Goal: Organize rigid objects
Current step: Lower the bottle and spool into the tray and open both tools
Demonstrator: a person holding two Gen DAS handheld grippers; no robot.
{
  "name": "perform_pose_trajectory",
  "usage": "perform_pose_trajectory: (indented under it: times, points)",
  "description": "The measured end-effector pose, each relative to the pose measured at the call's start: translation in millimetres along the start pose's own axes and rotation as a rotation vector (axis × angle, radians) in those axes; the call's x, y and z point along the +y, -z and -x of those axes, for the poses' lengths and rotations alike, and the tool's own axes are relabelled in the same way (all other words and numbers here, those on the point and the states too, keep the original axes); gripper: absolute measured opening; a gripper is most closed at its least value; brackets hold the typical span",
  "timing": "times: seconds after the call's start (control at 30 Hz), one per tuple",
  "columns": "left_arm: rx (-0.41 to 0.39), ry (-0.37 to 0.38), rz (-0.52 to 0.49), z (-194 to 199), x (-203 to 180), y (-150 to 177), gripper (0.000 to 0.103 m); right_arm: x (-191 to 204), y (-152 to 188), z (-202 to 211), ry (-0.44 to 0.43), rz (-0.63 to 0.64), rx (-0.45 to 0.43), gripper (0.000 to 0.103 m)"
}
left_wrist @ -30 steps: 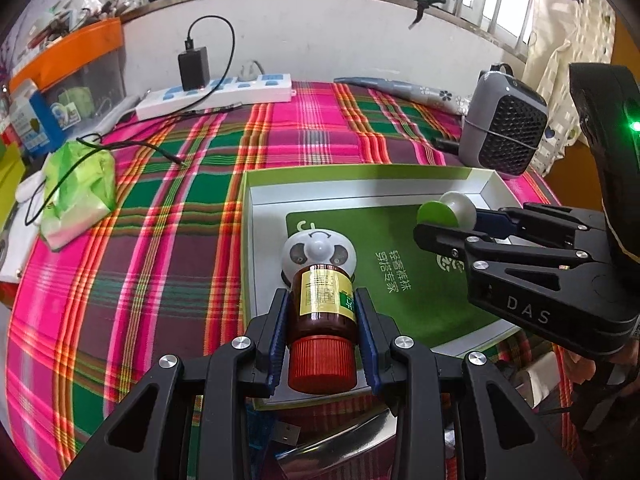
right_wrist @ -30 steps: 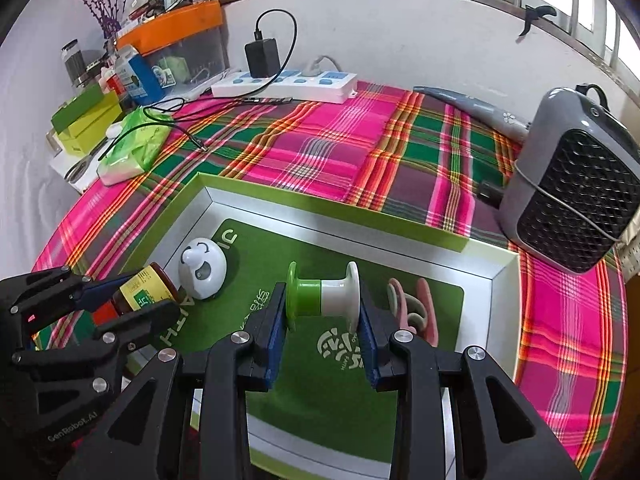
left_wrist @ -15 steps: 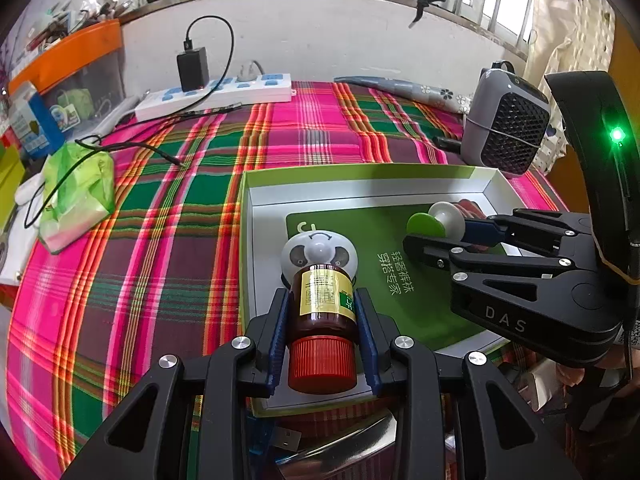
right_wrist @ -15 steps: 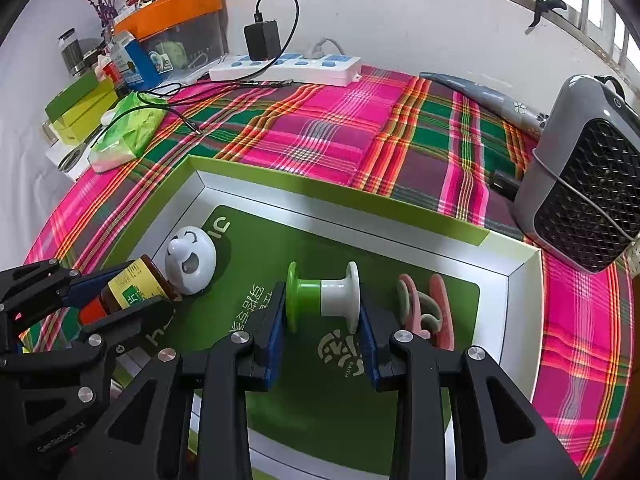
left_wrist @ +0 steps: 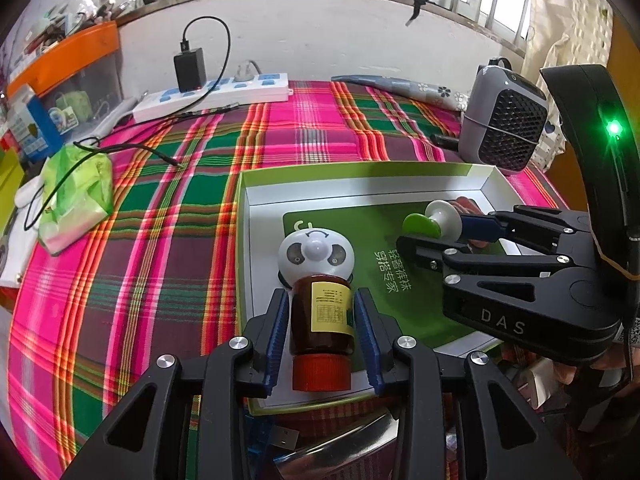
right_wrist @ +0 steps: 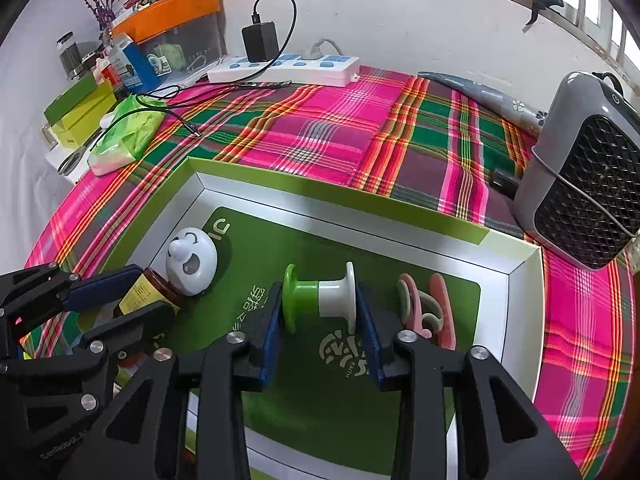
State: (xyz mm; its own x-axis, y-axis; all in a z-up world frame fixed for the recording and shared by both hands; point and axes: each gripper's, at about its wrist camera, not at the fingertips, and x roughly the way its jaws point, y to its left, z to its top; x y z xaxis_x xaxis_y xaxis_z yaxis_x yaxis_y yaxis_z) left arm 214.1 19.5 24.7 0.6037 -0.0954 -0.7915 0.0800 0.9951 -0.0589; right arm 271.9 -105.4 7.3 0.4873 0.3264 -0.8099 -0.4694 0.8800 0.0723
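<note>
My left gripper is shut on a brown bottle with a red cap and yellow label, held over the near left corner of the green-rimmed box, its base touching a white round panda-face toy. My right gripper is shut on a green-and-white spool, low over the box's green floor. Pink and white clips lie just right of the spool. The left gripper with the bottle also shows in the right wrist view; the right gripper shows in the left wrist view.
The box sits on a plaid tablecloth. A grey fan heater stands at the right, a white power strip with charger along the back wall, a green tissue pack and boxes at the left.
Both grippers have moved lower and further into the box with their loads. The bottle now reaches the panda toy; the spool has come down beside the clips.
</note>
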Motion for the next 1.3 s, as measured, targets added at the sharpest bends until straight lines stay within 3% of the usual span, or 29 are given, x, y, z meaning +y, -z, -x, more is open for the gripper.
perform_pose_trajectory:
  times: [1.3]
  points:
    - [-0.093, 0.007, -0.019, 69, -12, 28, 0.039, 19, 31, 69, 0.014, -0.053, -0.122, 0.046]
